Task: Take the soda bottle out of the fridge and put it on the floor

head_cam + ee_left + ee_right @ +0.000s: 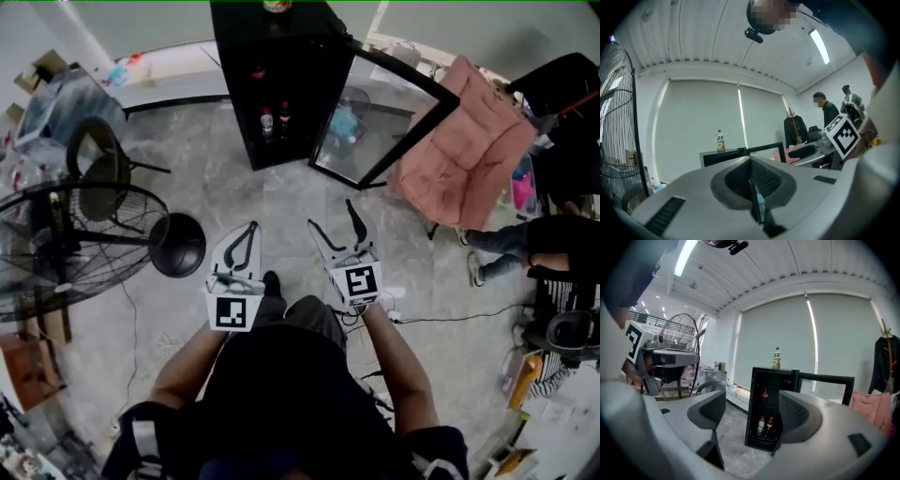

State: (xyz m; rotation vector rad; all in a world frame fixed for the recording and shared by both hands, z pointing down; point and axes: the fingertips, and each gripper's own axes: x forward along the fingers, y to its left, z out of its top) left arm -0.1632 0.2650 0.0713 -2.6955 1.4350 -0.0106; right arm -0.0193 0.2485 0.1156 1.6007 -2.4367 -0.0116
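The black fridge (pixel 281 84) stands at the far side of the floor with its glass door (pixel 384 117) swung open to the right. Inside, two bottles (pixel 275 122) stand on the lower shelf: a pale one (pixel 761 425) and a dark soda bottle (pixel 769 425) with a red label. Another dark bottle (pixel 765 394) stands a shelf higher. A tea bottle (pixel 776 358) sits on top of the fridge. My left gripper (pixel 252 228) is shut and empty. My right gripper (pixel 331 214) is open and empty, pointing at the fridge from well short of it.
A large floor fan (pixel 75 234) and its round black base (pixel 178 244) stand at my left, behind them a chair (pixel 98 164). A pink cloth (pixel 469 141) drapes furniture right of the door. A person (pixel 525 244) sits at the right; a cable (pixel 450 317) lies on the floor.
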